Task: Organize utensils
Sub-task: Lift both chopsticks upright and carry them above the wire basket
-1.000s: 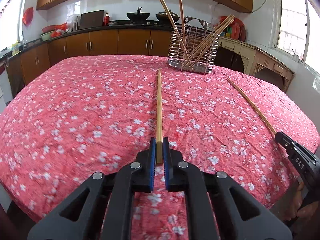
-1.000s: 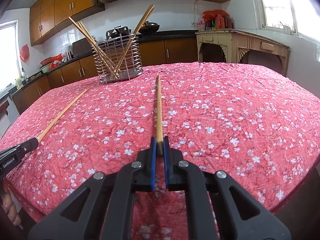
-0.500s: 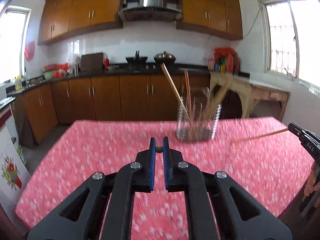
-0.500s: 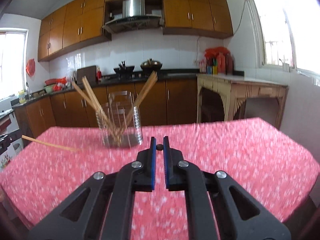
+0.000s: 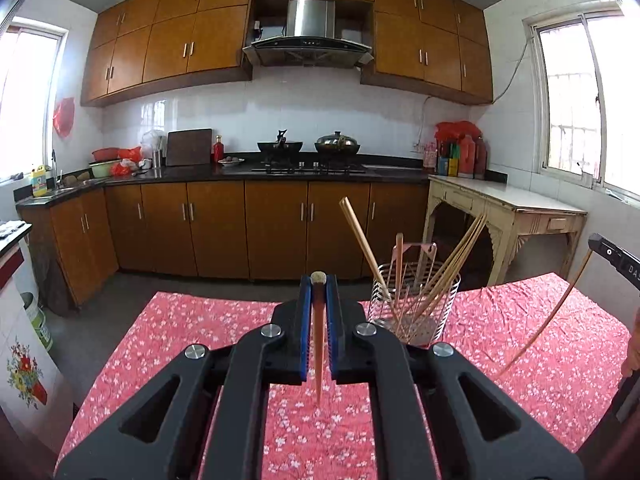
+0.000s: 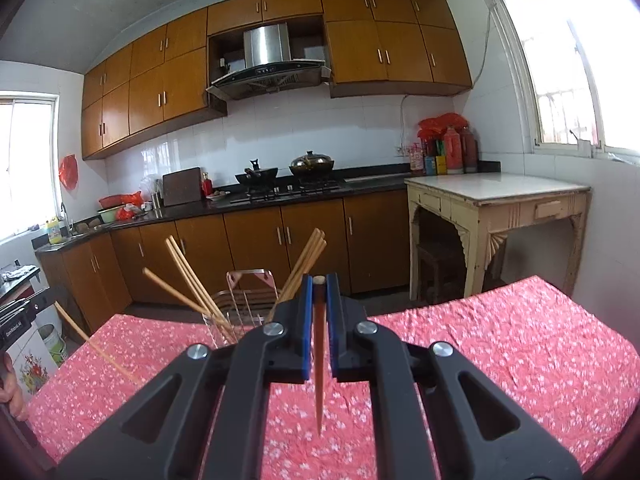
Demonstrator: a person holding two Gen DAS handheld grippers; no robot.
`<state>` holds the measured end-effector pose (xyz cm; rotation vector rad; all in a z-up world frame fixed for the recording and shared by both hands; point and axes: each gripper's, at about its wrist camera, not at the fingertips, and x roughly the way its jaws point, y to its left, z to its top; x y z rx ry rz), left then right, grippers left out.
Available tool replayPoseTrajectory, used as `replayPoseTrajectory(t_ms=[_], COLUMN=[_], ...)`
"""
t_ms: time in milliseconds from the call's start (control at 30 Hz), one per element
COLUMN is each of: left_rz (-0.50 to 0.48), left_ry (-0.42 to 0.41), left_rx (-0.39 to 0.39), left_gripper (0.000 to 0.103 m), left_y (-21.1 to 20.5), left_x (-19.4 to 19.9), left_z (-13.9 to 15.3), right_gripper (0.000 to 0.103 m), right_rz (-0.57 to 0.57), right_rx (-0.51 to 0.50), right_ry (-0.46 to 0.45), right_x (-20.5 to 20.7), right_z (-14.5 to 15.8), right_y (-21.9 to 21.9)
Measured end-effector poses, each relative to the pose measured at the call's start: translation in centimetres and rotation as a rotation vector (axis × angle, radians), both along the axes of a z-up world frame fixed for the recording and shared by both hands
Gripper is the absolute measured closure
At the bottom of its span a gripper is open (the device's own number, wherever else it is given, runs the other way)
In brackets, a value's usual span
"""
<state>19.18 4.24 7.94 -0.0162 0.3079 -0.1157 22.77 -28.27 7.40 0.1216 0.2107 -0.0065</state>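
My left gripper (image 5: 318, 280) is shut on a wooden chopstick (image 5: 318, 344) that hangs tip down above the red flowered tablecloth (image 5: 200, 344). My right gripper (image 6: 318, 280) is shut on another chopstick (image 6: 319, 364), also tip down above the cloth (image 6: 500, 352). A wire utensil holder (image 5: 414, 300) with several chopsticks stands ahead and right of the left gripper; in the right wrist view the holder (image 6: 248, 300) is ahead and left. The right gripper (image 5: 616, 258) with its chopstick (image 5: 548, 320) shows at the left view's right edge. The left gripper (image 6: 18, 316) with its chopstick (image 6: 92, 344) shows at the right view's left edge.
Brown kitchen cabinets (image 5: 276, 228) and a counter with a stove and pots (image 5: 308, 156) run behind the table. A cream side table (image 5: 504, 212) stands at the right, below a window. The table's far edge (image 5: 256, 300) drops to the grey floor.
Both grippers have lifted their chopsticks off the tablecloth and tilted them from lying flat to hanging tip down. Both views have risen, and the holder now sits lower in them.
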Motion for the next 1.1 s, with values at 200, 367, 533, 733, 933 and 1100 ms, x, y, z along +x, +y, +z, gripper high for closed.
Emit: replayPoseTrajectory(t_ms=[200,367,533,733,933,1100], left_rz=[-0.037,-0.079,-0.124,-0.186,-0.183,-0.164], left_ry=[-0.025,-0.027,-0.036,-0.086,-0.15,-0.171], left_rx=[-0.026,-0.05,-0.078,-0.101,-0.097,-0.101], left_gripper=[0.096,0.096,0.096,0.096,0.096,0.096], left_y=[-0.2,-0.7,-1.7,-4.1,-7.4,-9.2], left_x=[-0.1,0.1,0.5,1.6,4.7,7.8], left_z=[1.8,2.9,4.6,8.3,12.0,13.4], right_gripper=[0.095,0.095,0.095,0.095,0.095,0.095], right_rz=[0.031,0.047,0.065,0.085,0.107,0.119], right_rx=[0.011,0.025,0.049,0.027,0.03,0.031], right_ry=[-0.02,-0.028,-0.041,-0.116,-0.175,-0.182], right_x=[0.7,1.2,1.8,2.9,5.5,8.8], right_z=[1.7,2.5,3.8,7.5,10.6,11.3], right_y=[0.2,0.1,0.0,1.1,2.5,3.5])
